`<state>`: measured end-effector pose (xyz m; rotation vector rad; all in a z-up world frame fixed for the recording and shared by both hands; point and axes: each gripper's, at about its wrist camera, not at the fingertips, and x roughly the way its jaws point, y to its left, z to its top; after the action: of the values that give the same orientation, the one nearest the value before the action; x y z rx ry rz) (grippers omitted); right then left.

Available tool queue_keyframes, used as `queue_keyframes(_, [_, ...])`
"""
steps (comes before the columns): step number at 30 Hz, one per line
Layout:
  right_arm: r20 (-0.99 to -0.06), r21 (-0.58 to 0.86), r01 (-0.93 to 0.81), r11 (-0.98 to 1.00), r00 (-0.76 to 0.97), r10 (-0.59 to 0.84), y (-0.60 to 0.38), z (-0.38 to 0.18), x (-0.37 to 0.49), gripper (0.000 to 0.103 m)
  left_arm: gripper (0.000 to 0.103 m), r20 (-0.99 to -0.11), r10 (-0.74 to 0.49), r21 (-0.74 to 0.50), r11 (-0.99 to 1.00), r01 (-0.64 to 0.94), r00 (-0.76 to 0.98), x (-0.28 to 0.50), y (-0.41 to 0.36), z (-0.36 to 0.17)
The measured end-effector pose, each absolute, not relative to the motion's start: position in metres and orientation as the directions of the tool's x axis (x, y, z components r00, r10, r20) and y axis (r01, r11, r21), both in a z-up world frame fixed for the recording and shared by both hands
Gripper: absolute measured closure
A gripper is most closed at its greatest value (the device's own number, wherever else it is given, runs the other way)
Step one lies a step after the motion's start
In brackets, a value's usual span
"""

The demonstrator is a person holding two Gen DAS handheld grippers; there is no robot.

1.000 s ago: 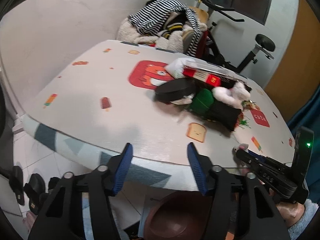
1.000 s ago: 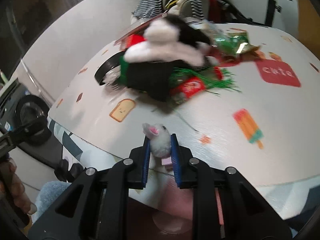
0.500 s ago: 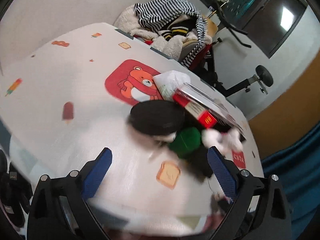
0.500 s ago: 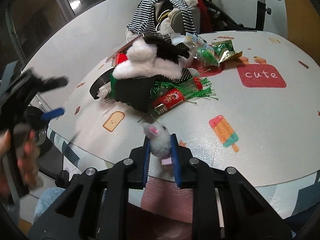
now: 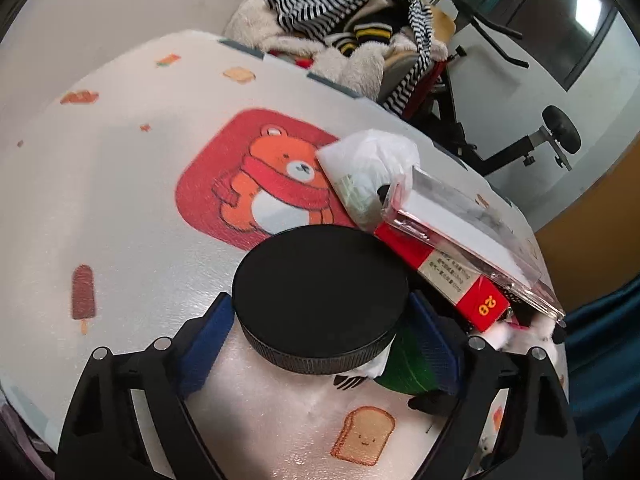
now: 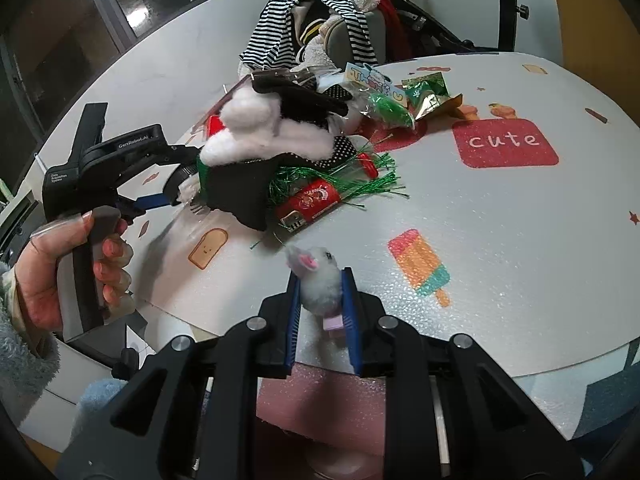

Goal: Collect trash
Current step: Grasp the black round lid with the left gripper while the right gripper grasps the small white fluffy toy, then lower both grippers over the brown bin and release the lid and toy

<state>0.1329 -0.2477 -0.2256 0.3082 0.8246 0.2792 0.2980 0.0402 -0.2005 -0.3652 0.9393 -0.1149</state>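
We are working at a white worktop (image 5: 120,200) printed with a red bear patch, popsicles and toast, with a chair heaped in striped clothing (image 5: 348,12) and an exercise bike behind it.

Starting at the left, our left hand-held gripper (image 5: 320,324) is now reaching into the pile of trash, whereas a second ago it was hanging off the worktop's near edge with nothing close to it. Its jaws have just been opening wide and are now easing in, so the black round lid (image 5: 320,300) is sitting between the blue pads; the right pad looks against the rim, but at the left one we cannot tell, so we are calling it released rather than grasping. At two o'clock from the lid a white plastic bag (image 5: 368,160) and a red carton (image 5: 448,272) under a clear tray are lying in the heap. We judge the lid to be the next piece to collect, once the pads are pinching it.

Further right, the right hand-held gripper (image 6: 320,296) is staying clenched on a small grey fluffy mouse toy (image 6: 318,280) over the worktop's near edge. At eleven o'clock from it, the black-and-white plush (image 6: 272,132), green tinsel (image 6: 352,184) and a red wrapper (image 6: 312,200) are still waiting.
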Motion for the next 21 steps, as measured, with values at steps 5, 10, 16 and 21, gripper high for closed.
queue_keyframes(5, [-0.662,0.367,-0.138,0.920,0.656,0.362,-0.245,-0.219,0.127,0.080,0.019,-0.727,-0.260,-0.362,0.932,-0.033,0.635,0.280,0.050,-0.177])
queue_keyframes(10, [-0.650,0.364,-0.148,0.919,0.666,0.365,-0.244,-0.209,0.116,0.080,0.019,-0.708,-0.253,-0.305,0.952,0.037,0.660,0.251,0.053,-0.147])
queue_keyframes(16, [-0.649,0.362,-0.140,0.922,0.672,0.357,-0.245,-0.201,0.095,0.080,0.019,-0.717,-0.269,-0.246,0.961,0.129,0.643,0.199,0.040,-0.138])
queue_keyframes(21, [-0.644,0.342,-0.143,0.929,0.684,0.342,-0.245,-0.195,0.071,0.080,0.019,-0.727,-0.297,-0.194,0.954,0.229,0.619,0.140,0.017,-0.153])
